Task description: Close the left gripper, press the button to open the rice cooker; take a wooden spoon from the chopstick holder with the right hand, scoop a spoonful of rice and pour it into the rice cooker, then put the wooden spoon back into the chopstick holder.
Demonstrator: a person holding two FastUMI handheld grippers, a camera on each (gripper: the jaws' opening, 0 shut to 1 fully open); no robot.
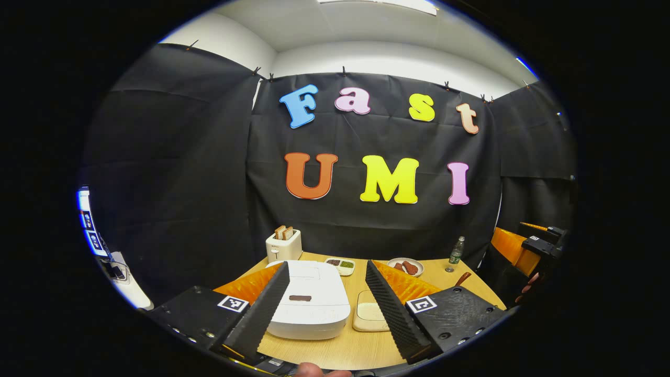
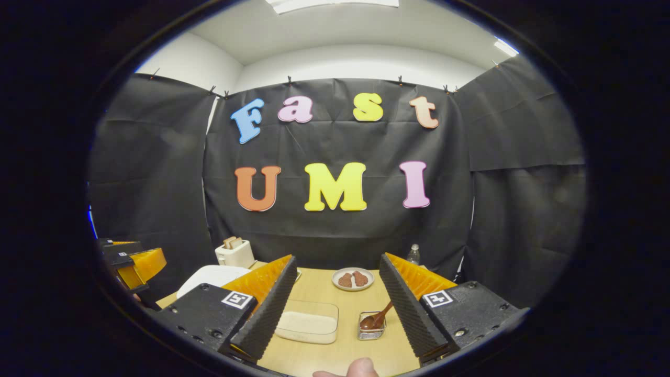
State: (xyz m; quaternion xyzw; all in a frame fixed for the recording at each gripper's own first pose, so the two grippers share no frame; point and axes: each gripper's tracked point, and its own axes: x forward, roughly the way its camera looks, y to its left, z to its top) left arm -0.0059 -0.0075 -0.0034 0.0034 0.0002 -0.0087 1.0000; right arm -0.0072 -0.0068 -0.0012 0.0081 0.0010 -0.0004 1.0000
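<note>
Left gripper (image 1: 327, 298) hangs over the near table edge, fingers spread wide, gripping nothing. Between them sits the white rice cooker (image 1: 309, 301), lid down, dark button (image 1: 300, 298) on the front of the lid, untouched.

Landmark = rice cooker.
- Just beside its right flank: clear rice container (image 1: 370, 315), shallow layer of rice inside.
- Behind it, at the back-left corner of the wooden table (image 1: 340, 348): white toaster (image 1: 283, 245) with two bread slices standing in the slots.
- Behind it, right of the toaster: small two-part sauce dish (image 1: 341, 265).
- Further right at the back: plate (image 1: 405, 267) with reddish-brown food, then a bottle (image 1: 456, 253) near the wall.

Right gripper (image 2: 335, 303) also wide open, holding nothing, over the near edge to the right of the cooker. In the right gripper view the rice container (image 2: 309, 320) lies between its fingers. Just right of the container: chopstick holder (image 2: 371, 325), a small wire-mesh basket, with the wooden spoon (image 2: 378, 317) in it, bowl down, handle tilted up and to the right. Plate (image 2: 353, 278) sits behind it.

Cooker's corner (image 2: 209, 277) shows left of the right gripper's left finger. A fingertip (image 2: 361, 367) shows at the bottom edge of the right gripper view.
</note>
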